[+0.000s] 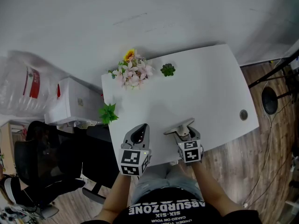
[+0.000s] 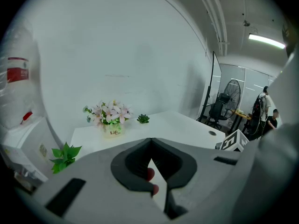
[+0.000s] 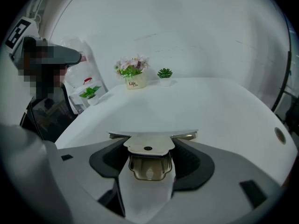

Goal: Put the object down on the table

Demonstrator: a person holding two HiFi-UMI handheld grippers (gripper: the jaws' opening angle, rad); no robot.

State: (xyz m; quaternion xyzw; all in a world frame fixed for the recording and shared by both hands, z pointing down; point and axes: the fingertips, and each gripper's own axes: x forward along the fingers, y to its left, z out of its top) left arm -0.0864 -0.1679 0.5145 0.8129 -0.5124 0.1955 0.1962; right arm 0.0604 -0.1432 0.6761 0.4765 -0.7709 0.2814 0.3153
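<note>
The metal object [image 3: 148, 146], a flat blade on a brass-coloured stem, sits clamped between the jaws of the right gripper [image 1: 186, 136], its blade crosswise just ahead of the jaw tips. It hangs over the near edge of the white worktop [image 1: 205, 87]; I cannot tell whether it touches. So, by my reading, the put-down is not yet done: lowering and letting go remain. The left gripper [image 2: 150, 141], just beside the right one, has its jaws brought together on nothing. Far ahead of both stand a flower pot [image 1: 133, 71] and a small succulent [image 1: 167, 69] by the white wall [image 1: 140, 13]; wooden floor [image 1: 243, 162] lies off right.
</note>
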